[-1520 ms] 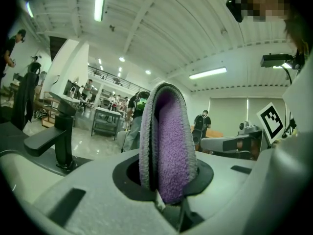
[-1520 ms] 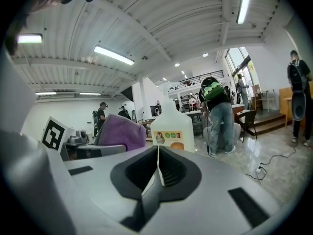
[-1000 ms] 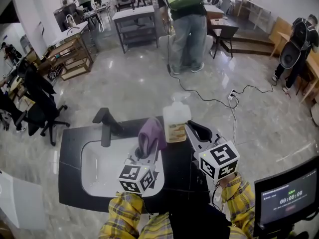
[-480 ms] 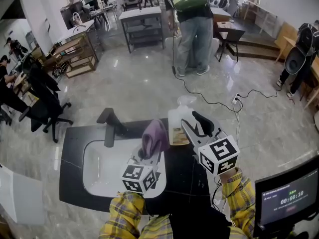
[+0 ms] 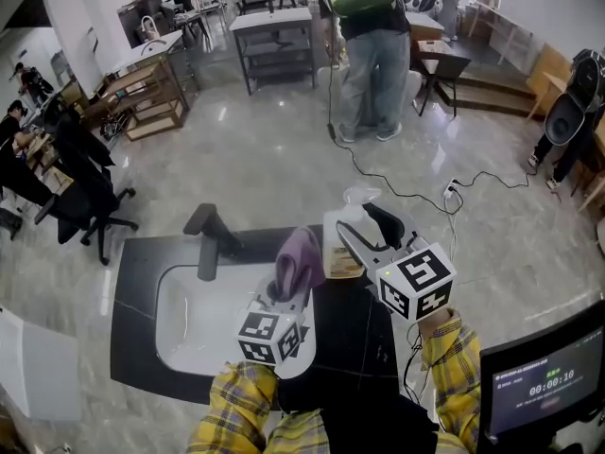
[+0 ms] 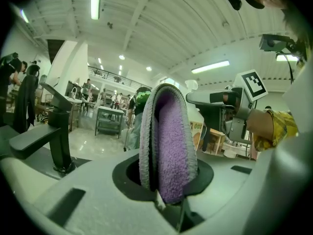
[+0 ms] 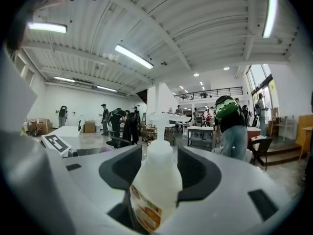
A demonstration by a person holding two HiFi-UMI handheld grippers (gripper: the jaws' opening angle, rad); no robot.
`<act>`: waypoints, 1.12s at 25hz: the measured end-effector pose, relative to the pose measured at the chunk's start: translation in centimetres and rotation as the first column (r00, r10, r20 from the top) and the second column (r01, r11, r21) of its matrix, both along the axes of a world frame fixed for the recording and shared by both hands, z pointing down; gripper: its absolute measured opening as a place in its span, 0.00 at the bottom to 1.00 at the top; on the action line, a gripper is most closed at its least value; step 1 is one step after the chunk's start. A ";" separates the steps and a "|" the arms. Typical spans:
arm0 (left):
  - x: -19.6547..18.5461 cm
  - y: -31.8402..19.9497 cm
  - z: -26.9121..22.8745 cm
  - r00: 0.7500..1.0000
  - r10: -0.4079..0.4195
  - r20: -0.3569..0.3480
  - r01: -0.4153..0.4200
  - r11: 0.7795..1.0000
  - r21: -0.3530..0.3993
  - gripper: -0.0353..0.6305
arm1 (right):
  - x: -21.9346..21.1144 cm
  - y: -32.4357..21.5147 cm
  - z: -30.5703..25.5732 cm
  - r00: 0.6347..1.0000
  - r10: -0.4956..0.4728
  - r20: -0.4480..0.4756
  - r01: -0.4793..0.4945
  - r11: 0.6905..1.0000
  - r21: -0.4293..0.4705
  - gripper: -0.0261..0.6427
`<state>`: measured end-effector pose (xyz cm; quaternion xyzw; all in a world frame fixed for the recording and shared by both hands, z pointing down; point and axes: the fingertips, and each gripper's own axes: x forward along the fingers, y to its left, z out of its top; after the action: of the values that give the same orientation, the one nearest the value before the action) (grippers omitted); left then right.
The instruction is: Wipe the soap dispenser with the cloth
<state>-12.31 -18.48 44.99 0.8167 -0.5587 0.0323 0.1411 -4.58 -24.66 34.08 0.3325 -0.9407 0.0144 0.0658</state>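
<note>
Head view, nearest me: my left gripper (image 5: 286, 293) is clenched on the purple cloth (image 5: 300, 253), folded upright by the right edge of the white sink (image 5: 189, 322). Just right of it, my right gripper (image 5: 374, 234) has just been opening; its jaws stand spread on either side of the soap dispenser (image 5: 333, 233), not pressing it. That bottle stands upright on the dark counter (image 5: 132, 272), right of the black faucet (image 5: 206, 239). Farther off, a person (image 5: 373, 55) stands on the floor.

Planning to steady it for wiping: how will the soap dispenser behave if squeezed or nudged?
The soap dispenser is tall with a narrow pump top, so a high sideways push would probably tip it. Its smooth translucent plastic likely flexes and slips under a hard squeeze.
</note>
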 end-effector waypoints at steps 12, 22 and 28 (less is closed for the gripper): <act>1.0 -1.3 -0.6 0.979 0.102 0.176 -0.114 0.992 0.057 0.16 | -0.4 -0.2 0.7 0.999 -0.007 0.038 0.008 1.000 -0.030 0.30; 2.0 -1.9 3.0 0.982 0.155 0.111 -0.151 0.988 -0.035 0.16 | -0.4 -0.4 0.4 0.999 -0.018 0.043 0.019 0.999 -0.036 0.29; 1.8 -2.0 6.9 0.987 0.138 0.085 -0.129 0.986 -0.105 0.16 | -0.5 -0.3 0.7 0.999 -0.018 0.042 0.020 0.999 -0.028 0.29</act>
<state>-10.53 -20.47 51.92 0.8419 -0.5063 0.1072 0.1532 -5.13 -24.91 34.79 0.3222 -0.9447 0.0341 0.0509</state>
